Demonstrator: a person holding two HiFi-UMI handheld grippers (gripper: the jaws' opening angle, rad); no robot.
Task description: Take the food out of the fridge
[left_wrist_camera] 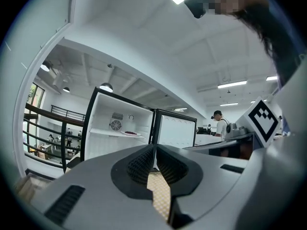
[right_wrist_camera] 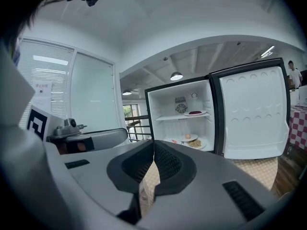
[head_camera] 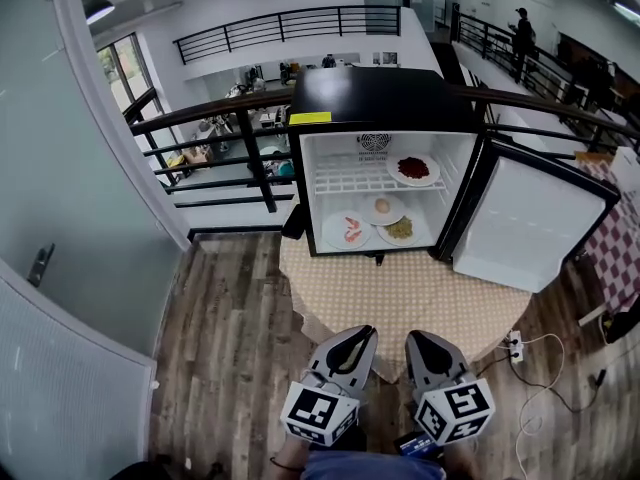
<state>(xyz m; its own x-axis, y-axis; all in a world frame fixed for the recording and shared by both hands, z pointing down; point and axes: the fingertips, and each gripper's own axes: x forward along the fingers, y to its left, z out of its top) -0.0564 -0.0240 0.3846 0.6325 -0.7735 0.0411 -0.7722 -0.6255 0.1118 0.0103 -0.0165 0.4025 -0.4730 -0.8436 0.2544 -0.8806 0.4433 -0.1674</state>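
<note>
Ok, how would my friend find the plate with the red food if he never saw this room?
Look for the small black fridge standing open on the round table. Inside, go up to the white wire shelf. The plate of red food sits alone there; the other three plates are below it.

The fridge (head_camera: 385,98) stands open, and the cloth-covered table (head_camera: 400,298) before it lies bare, so the way to its mouth is free from the front. The door (head_camera: 525,230) stands out on the right and walls off that side; the left side is open. Inside, a shelf (head_camera: 345,180) splits the space: a plate (head_camera: 413,169) sits at its right end, leaving its left free. Below, three plates (head_camera: 392,214) crowd the floor close together, perhaps touching, with little headroom under the shelf. A railing (head_camera: 220,118) closes off the back.
</note>
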